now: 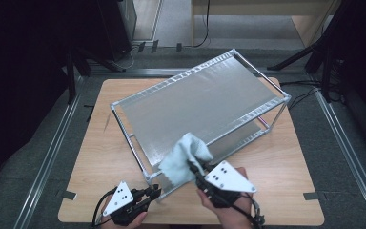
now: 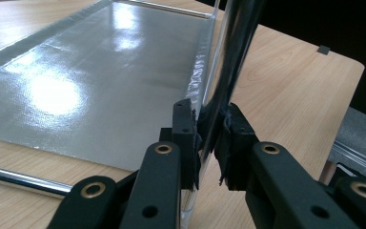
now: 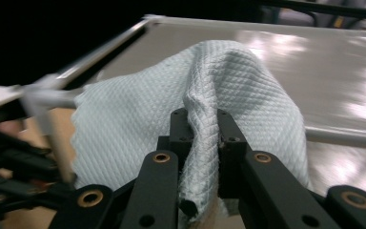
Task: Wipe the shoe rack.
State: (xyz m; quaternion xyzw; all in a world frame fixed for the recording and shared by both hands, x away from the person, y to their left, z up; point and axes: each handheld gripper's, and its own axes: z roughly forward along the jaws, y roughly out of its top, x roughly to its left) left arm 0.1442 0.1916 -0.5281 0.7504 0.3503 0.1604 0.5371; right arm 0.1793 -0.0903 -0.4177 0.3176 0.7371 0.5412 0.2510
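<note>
Pinching the soft, light pale-blue quilted cloth (image 3: 190,124) by a fold, right gripper (image 3: 202,124) fingers held it; left gripper (image 2: 208,126) fingers clamped the stiff, slippery chrome rack post (image 2: 228,57) at 6 o'clock.

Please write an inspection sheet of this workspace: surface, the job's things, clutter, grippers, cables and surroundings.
Surface: wooden table, bare around the rack.
Job's things: metal rack with silver shelves stands at an angle on the table; pale cloth lies over its near top edge.
Clutter: nothing seen.
Grippers: left gripper shut on the rack's near corner post; right gripper shut on a fold of the cloth.
Cables: black cables trail from both grippers; more cables lie on the floor at the right.
Surroundings: grey floor, metal rails beside the table, dark stands behind.
</note>
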